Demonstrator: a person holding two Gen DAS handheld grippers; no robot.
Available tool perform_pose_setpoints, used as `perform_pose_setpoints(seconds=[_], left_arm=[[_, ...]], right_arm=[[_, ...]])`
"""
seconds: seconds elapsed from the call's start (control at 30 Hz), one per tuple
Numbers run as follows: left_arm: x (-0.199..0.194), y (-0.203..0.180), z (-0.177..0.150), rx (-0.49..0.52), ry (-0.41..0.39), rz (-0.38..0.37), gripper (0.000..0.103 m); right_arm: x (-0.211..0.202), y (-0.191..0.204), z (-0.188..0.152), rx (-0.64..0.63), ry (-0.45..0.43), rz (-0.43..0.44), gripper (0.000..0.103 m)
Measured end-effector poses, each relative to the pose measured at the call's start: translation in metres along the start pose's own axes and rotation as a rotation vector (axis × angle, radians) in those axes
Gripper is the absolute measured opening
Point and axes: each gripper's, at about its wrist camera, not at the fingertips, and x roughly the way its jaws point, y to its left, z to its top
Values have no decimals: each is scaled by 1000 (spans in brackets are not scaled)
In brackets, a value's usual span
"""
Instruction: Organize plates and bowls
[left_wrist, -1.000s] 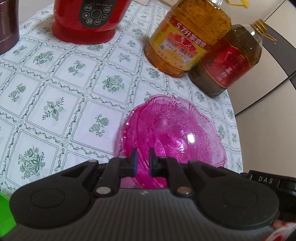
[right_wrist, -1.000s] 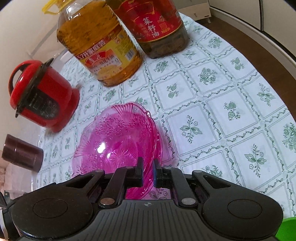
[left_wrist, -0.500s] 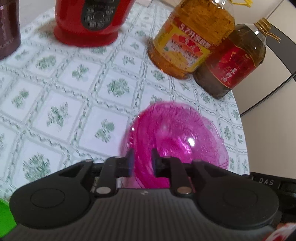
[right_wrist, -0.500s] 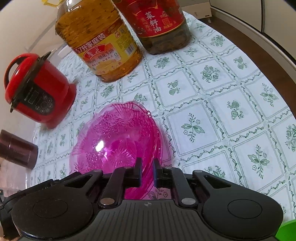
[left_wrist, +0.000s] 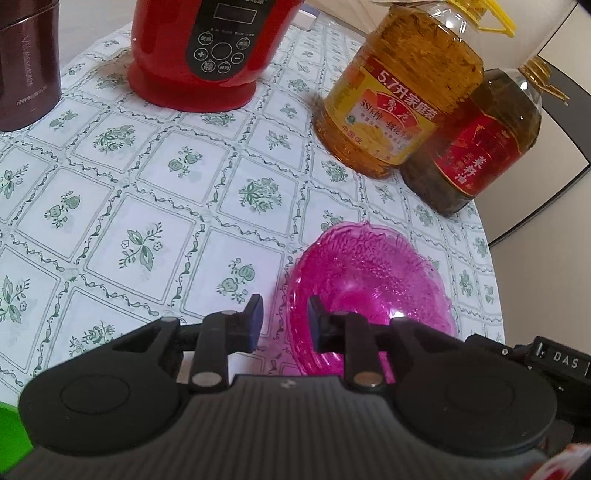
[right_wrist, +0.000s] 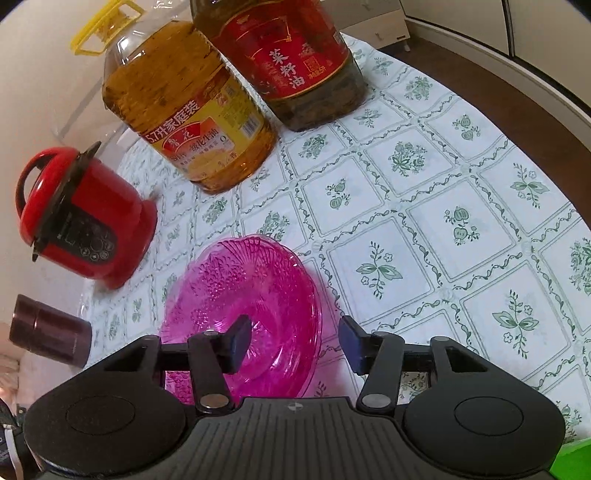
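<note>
The bowl (left_wrist: 373, 291) sits on the tablecloth (left_wrist: 155, 206), near the table's edge. Seen from the left wrist, two oil bottles stand behind the bowl: the larger bottle (left_wrist: 402, 103) just left of the smaller bottle (left_wrist: 476, 140), touching or nearly so. The cooker (left_wrist: 207, 51) stands well left of the bottles, and a canister (left_wrist: 26, 62) farther left still.

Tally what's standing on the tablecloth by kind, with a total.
Pink bowl: 1
Oil bottles: 2, yellow-label and red-label
Red cooker: 1
Dark brown canister: 1
Total: 5
</note>
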Motion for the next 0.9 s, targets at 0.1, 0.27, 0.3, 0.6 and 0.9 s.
perform_pose_setpoints(seconds=[0.1, 0.27, 0.3, 0.6, 0.9], left_arm=[[-2, 0, 0, -2, 0, -8, 21], [-17, -4, 0, 12, -15, -28, 21], [-22, -5, -1, 17, -19, -30, 21], [-81, -11, -16, 58, -80, -77, 22], [-155, 1, -51, 115, -171, -82, 41]], right_arm=[[-2, 1, -1, 0, -3, -1, 52], [-14, 7, -7, -3, -9, 7, 52], [-18, 9, -8, -8, -11, 11, 52], [-72, 35, -34, -28, -64, 60, 52], [-132, 57, -93, -122, -161, 45, 52]])
